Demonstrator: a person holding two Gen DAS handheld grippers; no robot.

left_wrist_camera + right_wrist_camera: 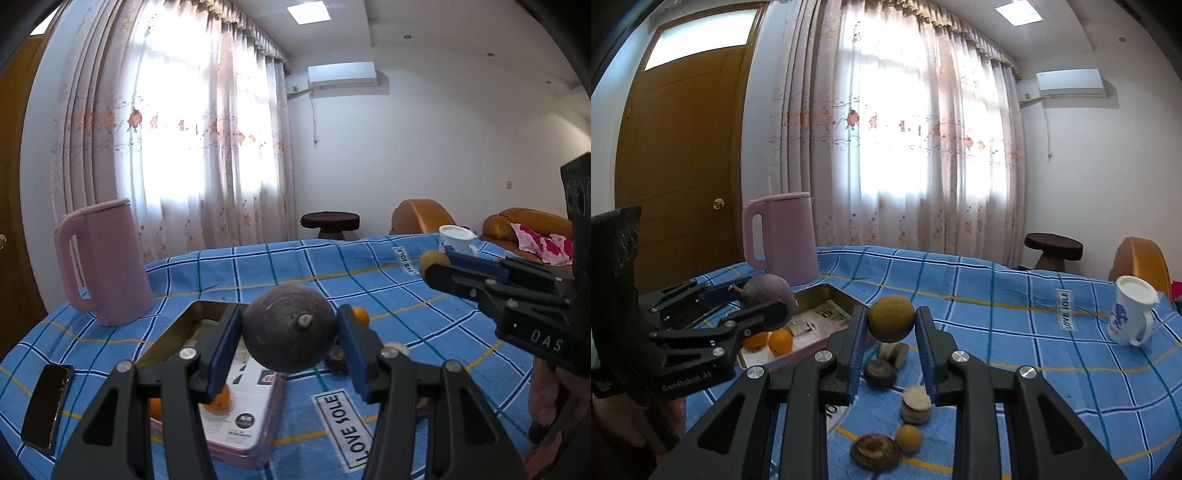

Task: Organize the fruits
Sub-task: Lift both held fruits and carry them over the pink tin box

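Two tongs held level above the surface (1015,314): left tongs (290,338) clamped on a purple fruit (290,328), right tongs (891,339) on a tan fruit (891,318); tray (827,295) with oranges (781,341) at near left

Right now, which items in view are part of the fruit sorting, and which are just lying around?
Part of the job:
- dark purple fruit in left gripper
- yellow-brown fruit in right gripper
- tin tray holding oranges
- loose fruits on cloth

Lying about:
- pink kettle
- phone
- white mug
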